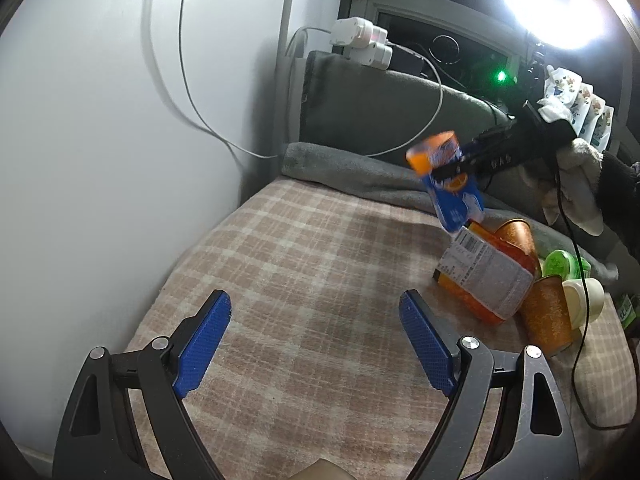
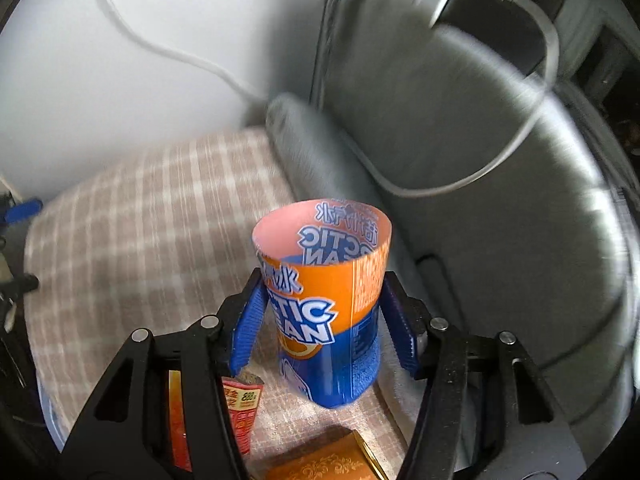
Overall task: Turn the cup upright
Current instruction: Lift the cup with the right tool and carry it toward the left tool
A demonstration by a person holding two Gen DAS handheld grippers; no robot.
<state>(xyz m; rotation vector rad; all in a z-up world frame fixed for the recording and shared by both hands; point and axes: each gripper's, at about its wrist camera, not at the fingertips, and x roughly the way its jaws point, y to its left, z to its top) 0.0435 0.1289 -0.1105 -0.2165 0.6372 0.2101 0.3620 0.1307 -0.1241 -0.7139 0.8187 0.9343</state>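
I see the plaid blanket (image 1: 304,264) spread wide under both tools, with a grey cushion (image 1: 372,108) standing behind it against the wall.

My left gripper (image 1: 315,344) hangs low over a bare stretch of the blanket, its two blue-padded fingers (image 1: 204,344) spread wide apart with nothing between them.

My right gripper (image 2: 322,320) is raised above the blanket in a gloved hand (image 1: 576,184), reaching in from the right side of the left wrist view. Its two blue pads (image 2: 248,328) press against the sides of the cup (image 2: 326,304), one on each flank, so it is clamped on the cup. There is one orange-and-blue cup, held in the air clear of the blanket. In the left wrist view it is tilted, its orange end highest; in the right wrist view its open mouth points away from the camera.

Below the cup, on the right side of the blanket, lies a heap: one orange packet (image 1: 486,276) with a white label, two orange glittery cups (image 1: 546,312), one green lidded tub (image 1: 560,264) and one cream-coloured tub (image 1: 584,296).
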